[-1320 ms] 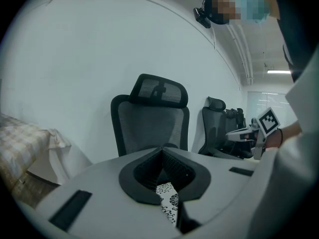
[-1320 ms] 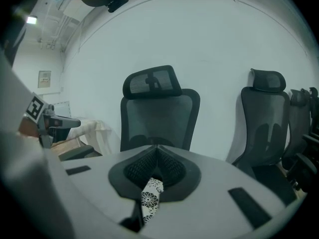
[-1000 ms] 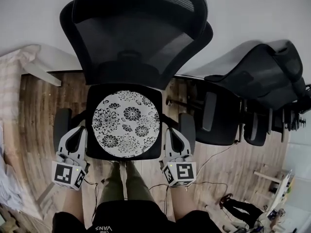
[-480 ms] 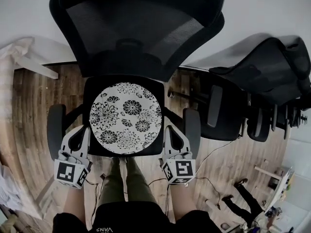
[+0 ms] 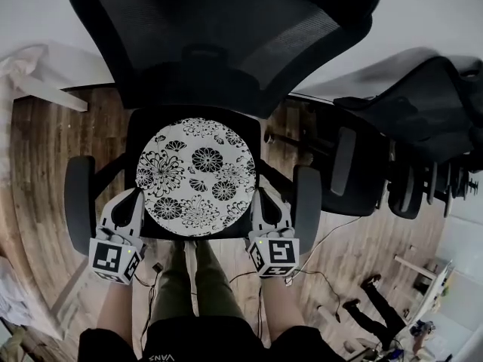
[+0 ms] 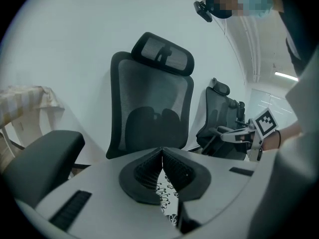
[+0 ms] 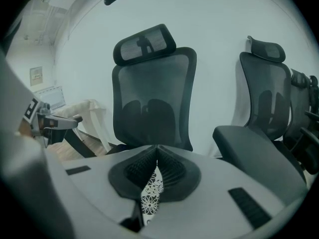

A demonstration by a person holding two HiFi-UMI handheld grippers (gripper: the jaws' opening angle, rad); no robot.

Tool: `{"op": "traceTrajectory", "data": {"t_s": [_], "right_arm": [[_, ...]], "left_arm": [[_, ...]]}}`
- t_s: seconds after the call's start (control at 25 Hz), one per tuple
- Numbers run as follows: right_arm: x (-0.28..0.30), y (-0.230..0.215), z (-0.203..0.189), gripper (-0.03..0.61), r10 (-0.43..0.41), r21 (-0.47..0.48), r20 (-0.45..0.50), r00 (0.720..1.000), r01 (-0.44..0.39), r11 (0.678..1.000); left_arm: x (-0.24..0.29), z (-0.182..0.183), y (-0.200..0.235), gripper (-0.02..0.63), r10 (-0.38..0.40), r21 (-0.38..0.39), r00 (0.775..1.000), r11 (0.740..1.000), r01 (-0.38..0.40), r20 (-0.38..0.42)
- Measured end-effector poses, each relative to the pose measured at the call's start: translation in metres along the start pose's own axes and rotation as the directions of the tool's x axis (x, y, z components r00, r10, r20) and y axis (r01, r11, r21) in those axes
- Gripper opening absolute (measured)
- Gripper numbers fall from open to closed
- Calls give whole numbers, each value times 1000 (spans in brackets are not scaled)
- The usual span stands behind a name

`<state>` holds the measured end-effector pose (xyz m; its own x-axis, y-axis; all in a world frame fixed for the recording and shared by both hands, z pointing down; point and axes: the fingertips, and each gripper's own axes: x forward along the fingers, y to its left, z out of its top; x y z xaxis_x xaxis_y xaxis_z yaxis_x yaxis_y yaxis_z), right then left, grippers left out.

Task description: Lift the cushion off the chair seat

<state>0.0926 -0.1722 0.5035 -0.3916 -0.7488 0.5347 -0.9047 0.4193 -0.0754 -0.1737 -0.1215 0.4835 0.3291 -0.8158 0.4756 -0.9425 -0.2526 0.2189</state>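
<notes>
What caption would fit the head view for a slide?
Shut left claw and right claw flank the floral cushion on a black chair.

Left gripper [image 5: 136, 200] and right gripper [image 5: 258, 198] are held forward side by side, well apart, both pointing ahead and somewhat downward. Each gripper's jaws are pressed fully together, with nothing between the pads. The left forearm [image 5: 113, 311] and right forearm [image 5: 281, 311] run straight back from the grippers. The legs [image 5: 190, 285] stand close together between the two arms.
</notes>
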Motion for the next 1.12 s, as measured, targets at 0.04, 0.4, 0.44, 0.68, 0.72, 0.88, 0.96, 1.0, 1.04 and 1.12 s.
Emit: {"op": "traceTrajectory", "data": {"t_s": [0.04,0.4,0.44,0.68,0.72,0.88,0.96,1.0,1.04,1.12], "right_arm": [[3,0,-6,17,-1,-3,-10,1000,1,1000],[22,-2,-50,17,-3,-24,-84,996,1,1000],[23,-3,-53,17,-3,-25,-88,996,1,1000],[31,-7,-74,17,-7,-17,-110,994,6,1000],[33,-8,-76,18,-7,-19,-114,994,5,1000],[41,-11,-94,17,-5,-19,-145,989,2,1000],[45,-12,-104,17,-3,-24,-163,987,-1,1000],[46,-12,-108,17,-2,-24,-170,985,-2,1000],[47,-13,-112,17,-1,-21,-174,985,-2,1000],[49,-13,-116,17,-1,-12,-176,984,-1,1000]], "left_arm": [[4,-5,1,12,0,-4,1000,1000,0,-3],[25,-45,7,12,0,-47,999,999,-3,-51],[27,-49,9,12,4,-54,998,998,-7,-56],[39,-76,14,12,12,-84,996,996,-20,-93],[41,-80,13,12,11,-85,995,996,-19,-98],[51,-93,13,12,6,-88,993,996,-17,-120],[55,-99,14,12,7,-90,992,996,-18,-125],[57,-101,15,12,8,-91,992,996,-20,-128],[59,-103,15,12,9,-91,991,996,-21,-131],[62,-108,17,12,13,-87,990,996,-26,-140]]}}
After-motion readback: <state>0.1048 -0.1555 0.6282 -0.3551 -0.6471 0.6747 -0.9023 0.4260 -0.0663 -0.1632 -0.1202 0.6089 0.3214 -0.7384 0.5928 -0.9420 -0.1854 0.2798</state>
